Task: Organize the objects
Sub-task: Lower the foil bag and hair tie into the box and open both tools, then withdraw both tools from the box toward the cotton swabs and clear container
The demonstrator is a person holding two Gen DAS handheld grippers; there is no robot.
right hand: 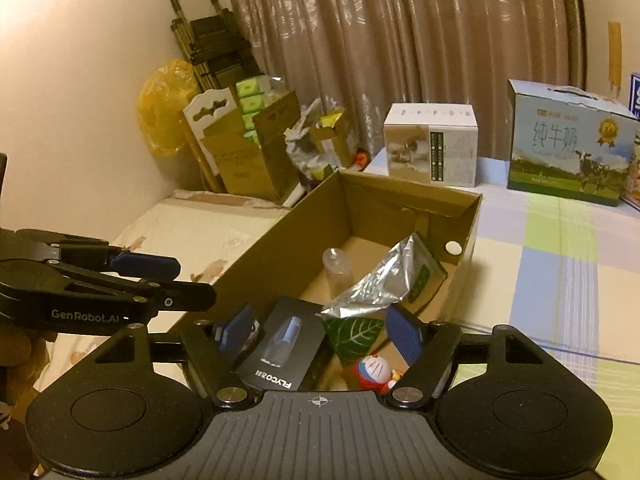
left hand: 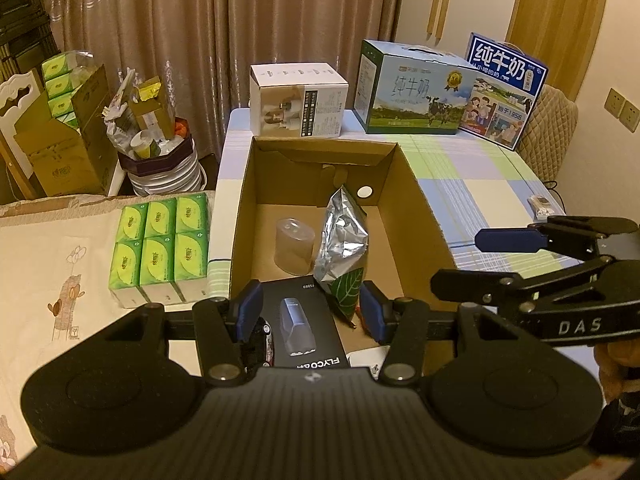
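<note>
black flyco box (left hand: 306, 326) flat in cardboard box (left hand: 416, 184), long axis front-to-back.

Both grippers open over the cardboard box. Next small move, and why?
Probably lower the left gripper onto the black FLYCO box and close. Its open fingers already flank that box, which lies at the near end of the cardboard box. The right gripper is also open and holds nothing.
</note>
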